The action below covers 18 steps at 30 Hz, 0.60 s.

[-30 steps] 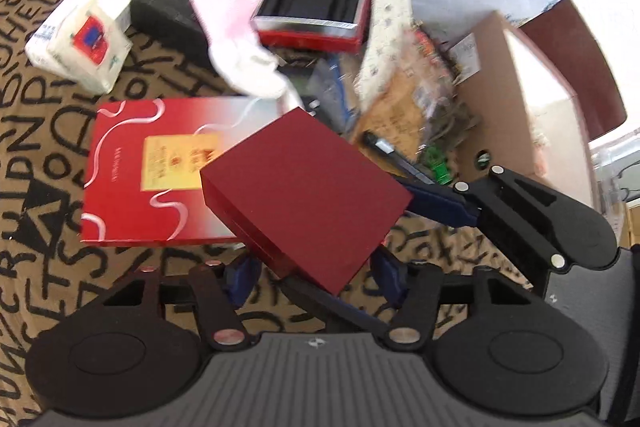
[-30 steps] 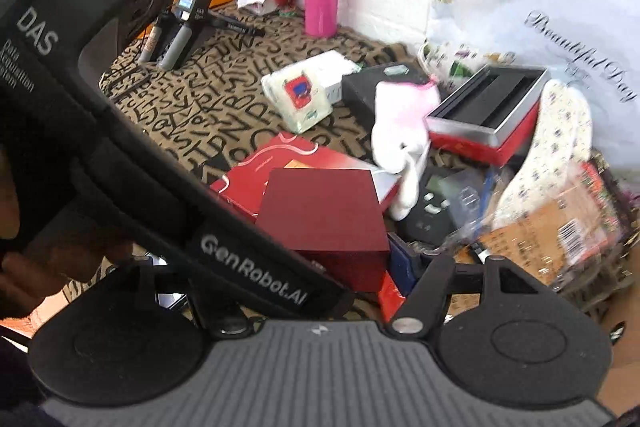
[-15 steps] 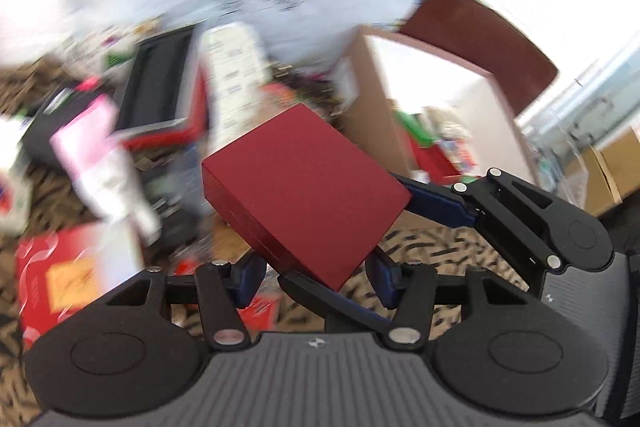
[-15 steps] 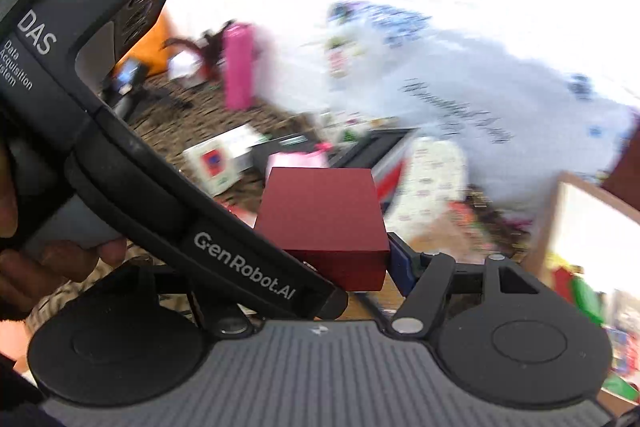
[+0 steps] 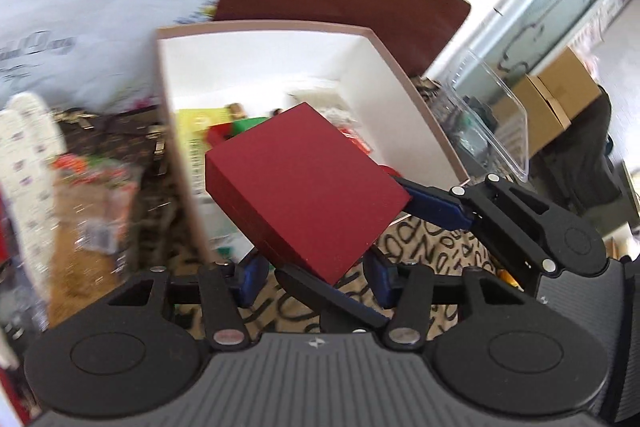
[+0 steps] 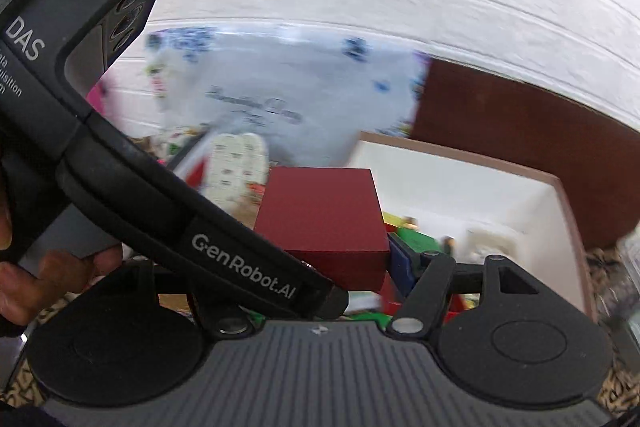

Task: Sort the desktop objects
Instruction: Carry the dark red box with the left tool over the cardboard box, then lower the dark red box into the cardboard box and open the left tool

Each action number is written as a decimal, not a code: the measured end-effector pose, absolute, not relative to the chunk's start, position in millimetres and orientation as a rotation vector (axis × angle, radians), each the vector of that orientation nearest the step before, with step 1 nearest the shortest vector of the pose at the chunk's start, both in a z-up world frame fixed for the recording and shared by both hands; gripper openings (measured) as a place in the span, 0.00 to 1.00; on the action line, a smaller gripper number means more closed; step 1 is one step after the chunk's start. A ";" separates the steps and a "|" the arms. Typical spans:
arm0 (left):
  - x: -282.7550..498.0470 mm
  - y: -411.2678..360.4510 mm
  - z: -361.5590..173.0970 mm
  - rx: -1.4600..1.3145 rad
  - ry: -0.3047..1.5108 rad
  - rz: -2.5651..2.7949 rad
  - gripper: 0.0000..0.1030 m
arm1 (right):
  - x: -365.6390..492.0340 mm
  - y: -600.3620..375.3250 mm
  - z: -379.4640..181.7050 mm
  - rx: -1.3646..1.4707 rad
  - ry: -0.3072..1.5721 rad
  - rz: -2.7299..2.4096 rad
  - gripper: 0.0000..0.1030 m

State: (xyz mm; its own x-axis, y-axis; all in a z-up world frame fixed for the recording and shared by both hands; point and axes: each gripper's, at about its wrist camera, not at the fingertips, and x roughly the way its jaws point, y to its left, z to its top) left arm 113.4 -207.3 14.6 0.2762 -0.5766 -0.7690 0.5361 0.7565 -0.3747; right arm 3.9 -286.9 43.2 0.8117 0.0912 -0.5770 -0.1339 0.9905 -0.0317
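Red box (image 5: 306,187) rides pinched between both grippers (each clamping 1 edge) above the carton (image 5: 412,99), and uneven release risks tipping it out.

You swing the dark red box (image 5: 304,187) off the letter-patterned cloth (image 5: 424,247) and away from the red booklet, and carry it up to the open white-lined cardboard box (image 5: 404,83), where it now hangs over the near rim.

Two close wrist views, crossing over red box (image 5: 308,187) (image 6: 322,211) toward seemingly one carton (image 5: 396,67) (image 6: 560,195).
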 end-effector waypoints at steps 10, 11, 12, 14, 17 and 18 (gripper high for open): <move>157.6 -259.9 -14.0 0.007 1.125 -0.798 0.52 | 30.5 -337.9 14.5 -0.005 0.668 0.038 0.66; 162.4 -263.0 -17.2 0.007 1.128 -0.805 0.53 | 35.7 -342.0 10.4 -0.005 0.678 0.030 0.66; 166.9 -264.7 -19.8 0.006 1.127 -0.807 0.55 | 38.7 -345.0 7.3 -0.009 0.690 0.020 0.66; 173.3 -266.0 -24.8 0.005 1.116 -0.784 0.61 | 48.1 -353.9 -3.4 -0.019 0.725 -0.009 0.66; 180.3 -261.9 -30.8 -0.010 1.099 -0.737 0.78 | 62.4 -364.1 -21.7 -0.029 0.776 -0.050 0.67; 181.8 -259.6 -31.7 -0.018 1.094 -0.737 0.81 | 67.2 -367.8 -28.6 -0.039 0.794 -0.078 0.67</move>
